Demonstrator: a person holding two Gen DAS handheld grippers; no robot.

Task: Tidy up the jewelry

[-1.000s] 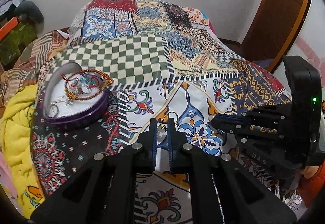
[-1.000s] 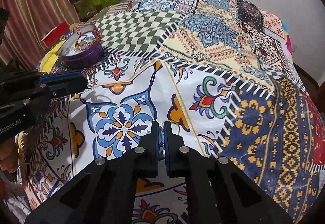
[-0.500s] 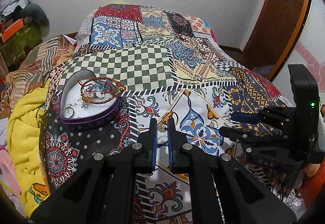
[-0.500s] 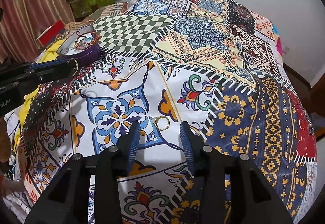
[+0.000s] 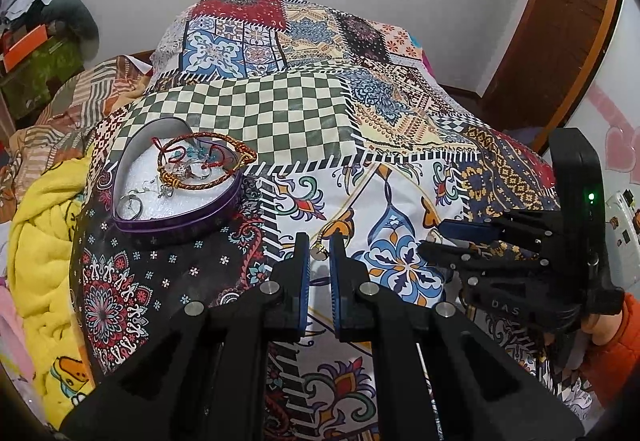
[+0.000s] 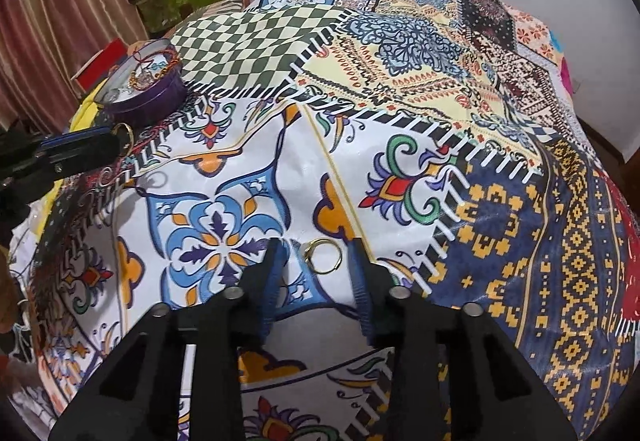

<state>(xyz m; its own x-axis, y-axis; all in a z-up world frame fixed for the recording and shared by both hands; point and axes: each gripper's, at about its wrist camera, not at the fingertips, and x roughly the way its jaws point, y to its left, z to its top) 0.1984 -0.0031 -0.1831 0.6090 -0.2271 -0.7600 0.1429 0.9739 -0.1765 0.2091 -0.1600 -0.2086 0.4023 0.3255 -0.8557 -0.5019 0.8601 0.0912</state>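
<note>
At far left on the bed [image 5: 400, 177], on the dark floral patch of the patchwork cover, sits a purple heart-shaped tin [image 5: 176, 217]. Inside it on white padding lie a braided red-and-gold bracelet [image 5: 204, 165], some silver pieces, and a ring near the tin's near lobe.

To the right of the tin, the left hand-held gripper [image 5: 319, 247] is held above the cover, pointing forward and slightly down along the bed. Its fingers are nearly together, pinching a small gold ring [image 5: 319, 250] at their tips. In the right wrist view the same ring [image 6: 125, 139] shows as a gold hoop at the tip of the left gripper, which reaches in level from the left edge, just in front of the tin [image 6: 146, 97].

Further right, the right hand-held gripper [image 6: 318, 259] is tilted down toward the white and blue floral panel. Its fingers stand wide apart and hold nothing. A second gold ring [image 6: 323, 256] lies flat on the cover between the fingertips, touching neither. In the left wrist view this gripper [image 5: 434, 239] reaches in from the right, pointing left, held by a hand in an orange sleeve at the lower right edge.
</note>
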